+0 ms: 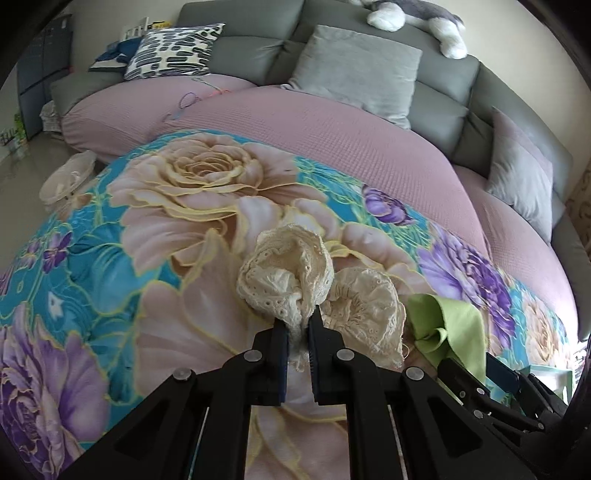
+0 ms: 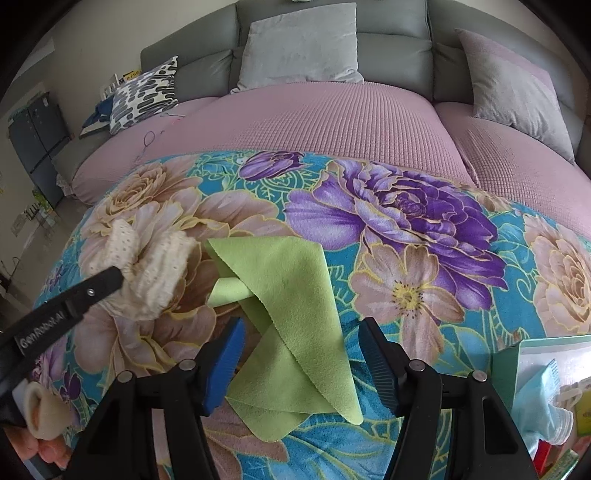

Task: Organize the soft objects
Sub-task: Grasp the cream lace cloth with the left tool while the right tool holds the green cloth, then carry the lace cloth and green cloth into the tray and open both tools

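I record a grey sofa (image 1: 436, 96) across the top of both views, its seat under a pink waffle cover (image 2: 332, 122). Below it a floral blanket (image 2: 406, 229) in teal, purple and peach fills the middle and lower frame.

Two grey cushions (image 1: 354, 70) (image 2: 517, 85) and a black-and-white patterned cushion (image 1: 173, 48) lean on the backrest; a grey-and-white plush toy (image 1: 417, 18) lies along its top, upper right of the left view.

A lime-green cloth (image 2: 291, 325), loosely folded, lies on the blanket at lower centre of the right view. My right gripper (image 2: 303, 362) has its blue pads wide apart on either side of the cloth's lower part; whether a pad touches it I cannot tell.

A cream lace fabric piece (image 1: 291, 277) sits bunched at centre of the left view, just left of the green cloth. My left gripper (image 1: 297, 332) is clamped on its lower edge.

A pale green box (image 2: 546, 391) holding items occupies the lower right corner.
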Available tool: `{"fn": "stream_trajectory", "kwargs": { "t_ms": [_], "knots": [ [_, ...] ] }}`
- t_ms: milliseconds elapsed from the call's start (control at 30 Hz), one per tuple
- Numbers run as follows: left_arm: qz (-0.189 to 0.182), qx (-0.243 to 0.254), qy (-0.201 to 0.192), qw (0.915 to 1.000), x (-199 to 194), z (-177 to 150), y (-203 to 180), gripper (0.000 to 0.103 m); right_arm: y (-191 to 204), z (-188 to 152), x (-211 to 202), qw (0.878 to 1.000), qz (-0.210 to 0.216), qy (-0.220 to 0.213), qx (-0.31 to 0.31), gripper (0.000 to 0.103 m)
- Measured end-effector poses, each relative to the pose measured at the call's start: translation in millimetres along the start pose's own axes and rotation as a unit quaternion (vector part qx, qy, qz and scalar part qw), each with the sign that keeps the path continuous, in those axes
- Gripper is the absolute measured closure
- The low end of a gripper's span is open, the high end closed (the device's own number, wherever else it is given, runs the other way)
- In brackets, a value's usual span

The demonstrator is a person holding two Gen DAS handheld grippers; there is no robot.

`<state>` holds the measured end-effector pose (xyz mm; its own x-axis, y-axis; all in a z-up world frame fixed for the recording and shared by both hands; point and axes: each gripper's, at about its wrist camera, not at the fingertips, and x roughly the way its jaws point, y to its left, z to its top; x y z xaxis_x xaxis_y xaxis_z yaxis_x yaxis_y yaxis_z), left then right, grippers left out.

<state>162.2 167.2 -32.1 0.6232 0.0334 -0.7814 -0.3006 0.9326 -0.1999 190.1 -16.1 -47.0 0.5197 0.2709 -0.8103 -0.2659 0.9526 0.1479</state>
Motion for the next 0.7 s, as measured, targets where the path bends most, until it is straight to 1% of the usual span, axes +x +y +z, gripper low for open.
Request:
{"fn": "stream_trajectory", "kwargs": {
  "t_ms": [33,67,133,167,233,333,433,567,700],
  "knots": [
    [0.002,-0.001,0.001,1.0,0.0,0.1,1.2,0.093,1.4,-0.8,2.0,1.0,-0.005,0.001,-0.002,0.049],
    [0.002,-0.001,0.001,1.0,0.8,0.4,1.9,0.093,2.5,-1.4,3.6,1.0,-0.011,0.003,-0.005,0.055],
    [0.0,0.0,0.001,1.0,0.1,0.8,2.1,0.093,4.4,-2.7,7.5,1.0,-0.014,0.007,-0.008,0.075],
    [0.0,0.002,-0.001,1.0,-0.4,0.8,1.2,0.093,5.0,-3.4,8.1,1.0,-0.012,0.006,-0.009,0.079],
    [-0.002,0.004,-0.004,1.0,-3.1,1.4,0.7,0.093,5.8,-4.8,5.8,1.0,-0.012,0.0,-0.01,0.091],
    [-0.004,0.008,-0.009,0.9999,-6.0,2.4,-2.0,0.093,4.8,-5.6,0.2,1.0,-0.01,-0.009,-0.006,0.096],
    [-0.007,0.014,-0.01,0.9998,-8.2,2.8,-6.5,0.093,3.2,-6.9,-5.7,1.0,-0.006,-0.015,-0.003,0.098],
    [-0.009,0.022,-0.018,0.9995,-15.9,3.8,-12.9,0.093,1.1,-8.2,-20.9,0.999,-0.005,-0.032,0.001,0.098],
    [-0.011,0.029,-0.035,0.9989,-30.7,6.6,-19.6,0.093,-4.8,-9.1,-48.1,0.998,-0.009,-0.06,0.008,0.098]
  ]
}}
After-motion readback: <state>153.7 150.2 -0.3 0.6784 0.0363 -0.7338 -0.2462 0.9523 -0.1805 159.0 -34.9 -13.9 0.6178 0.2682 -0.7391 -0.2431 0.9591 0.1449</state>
